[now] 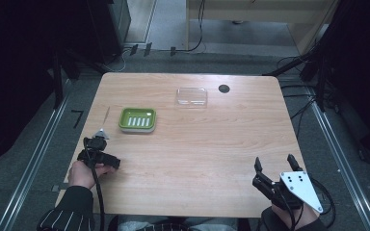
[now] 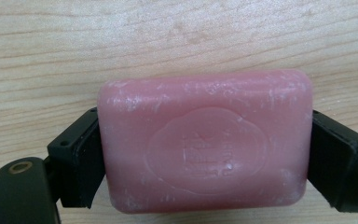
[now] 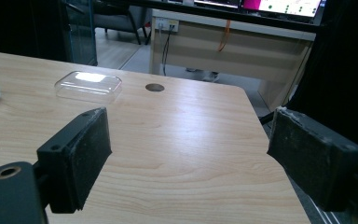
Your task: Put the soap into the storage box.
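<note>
Soap (image 2: 205, 144) clamped in left hand-held gripper (image 1: 96, 147) near table (image 1: 197, 159) edge | right hand-held gripper (image 1: 273, 166) open

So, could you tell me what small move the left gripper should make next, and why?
Probably lift and carry toward the green soap dish: the left gripper is shut on the pink soap bar low over the table, and the dish sits empty nearby.
</note>
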`<state>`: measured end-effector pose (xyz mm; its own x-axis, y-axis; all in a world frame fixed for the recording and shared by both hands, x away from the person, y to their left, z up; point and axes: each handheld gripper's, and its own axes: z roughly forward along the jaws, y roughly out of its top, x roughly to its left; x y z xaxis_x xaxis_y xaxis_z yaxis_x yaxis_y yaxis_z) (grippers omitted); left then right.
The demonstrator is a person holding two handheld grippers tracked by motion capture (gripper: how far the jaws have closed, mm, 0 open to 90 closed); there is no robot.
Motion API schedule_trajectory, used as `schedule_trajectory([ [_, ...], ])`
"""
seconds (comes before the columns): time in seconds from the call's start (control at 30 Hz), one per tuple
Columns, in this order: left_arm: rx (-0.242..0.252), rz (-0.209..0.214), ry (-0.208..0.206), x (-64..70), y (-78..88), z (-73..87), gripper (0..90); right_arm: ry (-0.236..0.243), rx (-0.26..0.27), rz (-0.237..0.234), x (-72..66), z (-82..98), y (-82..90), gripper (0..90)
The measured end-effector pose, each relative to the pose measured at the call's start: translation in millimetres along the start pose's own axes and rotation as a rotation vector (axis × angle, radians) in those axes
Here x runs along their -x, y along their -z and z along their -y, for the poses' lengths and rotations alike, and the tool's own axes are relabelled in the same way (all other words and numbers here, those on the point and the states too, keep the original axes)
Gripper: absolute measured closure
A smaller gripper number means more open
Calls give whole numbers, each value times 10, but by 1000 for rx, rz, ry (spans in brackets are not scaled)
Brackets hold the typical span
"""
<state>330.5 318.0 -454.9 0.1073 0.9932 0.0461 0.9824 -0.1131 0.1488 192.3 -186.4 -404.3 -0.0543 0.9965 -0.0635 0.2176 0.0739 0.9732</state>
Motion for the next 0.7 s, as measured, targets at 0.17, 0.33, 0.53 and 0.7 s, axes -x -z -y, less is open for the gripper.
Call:
schedule_trajectory([
  [0.17, 5, 2, -6, -2, 1, 3, 128, 0, 0, 1, -2, 0, 0, 128],
  [0.33, 4, 4, -13, -8, 2, 4, 129, -1, 1, 0, -2, -1, 1, 128],
  [0.53, -1, 1, -22, -26, 14, 4, 130, -1, 1, 0, 0, 0, 3, 128],
  [0.7, 2, 2, -31, -30, 38, 1, 131, -2, 0, 0, 0, 0, 3, 128],
])
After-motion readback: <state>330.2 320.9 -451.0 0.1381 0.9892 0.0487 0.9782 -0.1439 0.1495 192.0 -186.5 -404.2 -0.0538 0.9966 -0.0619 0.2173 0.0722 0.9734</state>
